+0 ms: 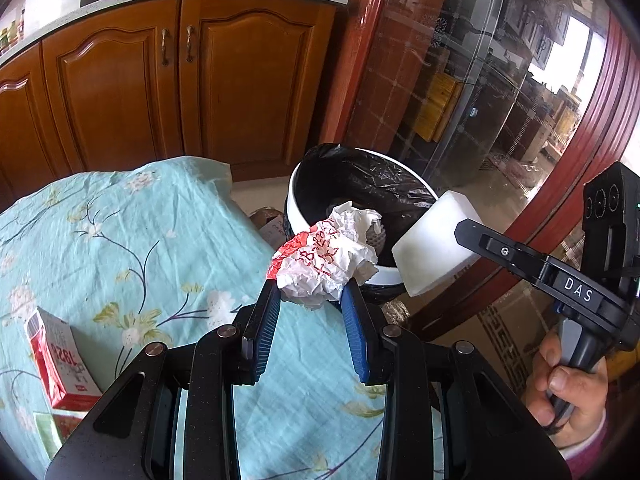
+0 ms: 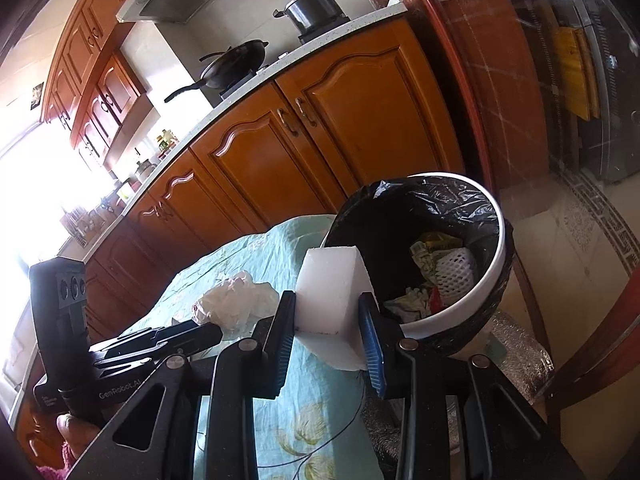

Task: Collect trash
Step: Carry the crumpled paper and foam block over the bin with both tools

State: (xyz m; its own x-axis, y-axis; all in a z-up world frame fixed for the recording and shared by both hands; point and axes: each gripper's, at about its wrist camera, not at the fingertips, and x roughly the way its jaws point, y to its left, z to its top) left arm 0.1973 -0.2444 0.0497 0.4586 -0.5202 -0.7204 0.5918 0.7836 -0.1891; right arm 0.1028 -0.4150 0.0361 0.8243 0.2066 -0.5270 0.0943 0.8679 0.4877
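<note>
Cabinets [image 1: 168,92] of orange-brown wood fill the back of your view, under a pale counter with a wok [image 2: 236,66] and a pot [image 2: 316,8] on the stove. Below them your worktop [image 1: 120,240], draped in a teal flowered cloth, runs up to its edge, and just past that edge stands the white bin [image 2: 452,312] lined with a black bag; inside you can see a foam fruit net and some wrappers, though the rest is too tangled to make out. Your right hand-held gripper [image 2: 328,332] is clamped on a white foam block [image 2: 328,292], holding it upright just beside the bin's near rim. Your left hand-held gripper [image 1: 310,304] is pinched on a crumpled white wrapper with red print [image 1: 328,260], carried at the worktop's edge with the bin mouth right behind it. A red and white carton [image 1: 60,364] lies on the cloth at your left, well apart from the bin. Your right hand [image 1: 568,384] wraps the handle.
</note>
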